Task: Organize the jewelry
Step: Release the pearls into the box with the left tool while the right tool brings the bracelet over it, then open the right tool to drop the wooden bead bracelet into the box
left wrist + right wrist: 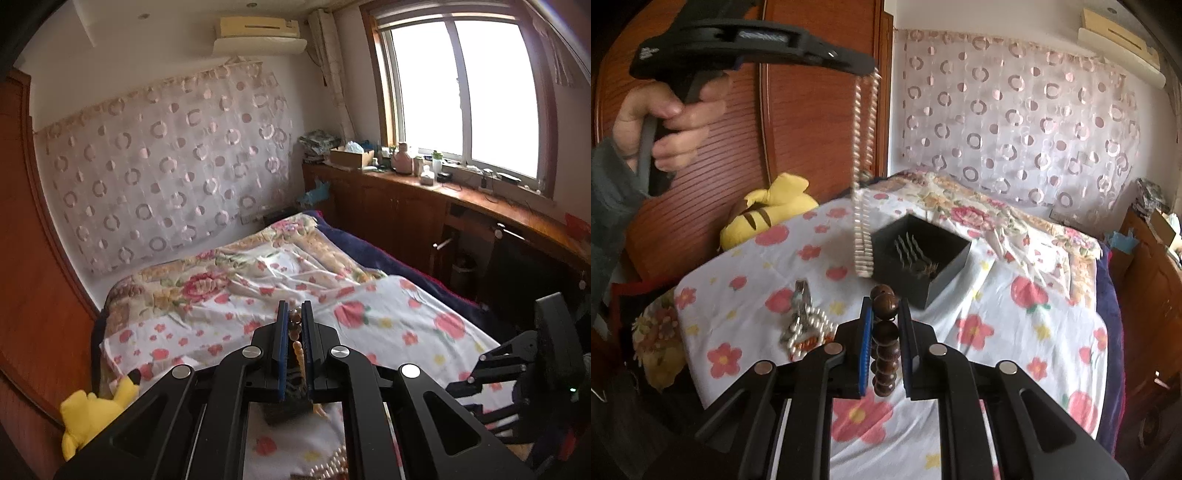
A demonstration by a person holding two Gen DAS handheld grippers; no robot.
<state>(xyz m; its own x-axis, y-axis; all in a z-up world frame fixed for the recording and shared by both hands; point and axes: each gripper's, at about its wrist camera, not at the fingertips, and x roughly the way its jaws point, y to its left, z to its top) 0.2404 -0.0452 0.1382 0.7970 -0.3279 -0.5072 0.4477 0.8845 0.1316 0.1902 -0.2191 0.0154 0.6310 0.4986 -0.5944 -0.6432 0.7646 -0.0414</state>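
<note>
My left gripper (294,314) is shut on a long pale bead necklace (864,155) and holds it high; in the right wrist view the left gripper (873,70) is at upper left and the necklace hangs down beside the black jewelry box (945,273). The top of the necklace (295,332) shows between the left jaws. My right gripper (885,306) is shut on a dark brown wooden bead bracelet (884,350), low over the bed, just short of the box. A pile of pearl and mixed jewelry (805,325) lies on the sheet to its left.
A flowered sheet (1015,325) covers the bed. A yellow plush toy (768,214) lies by the wooden headboard (798,122). A wooden counter (480,199) with clutter runs under the window. The right gripper (546,362) shows at the left view's right edge.
</note>
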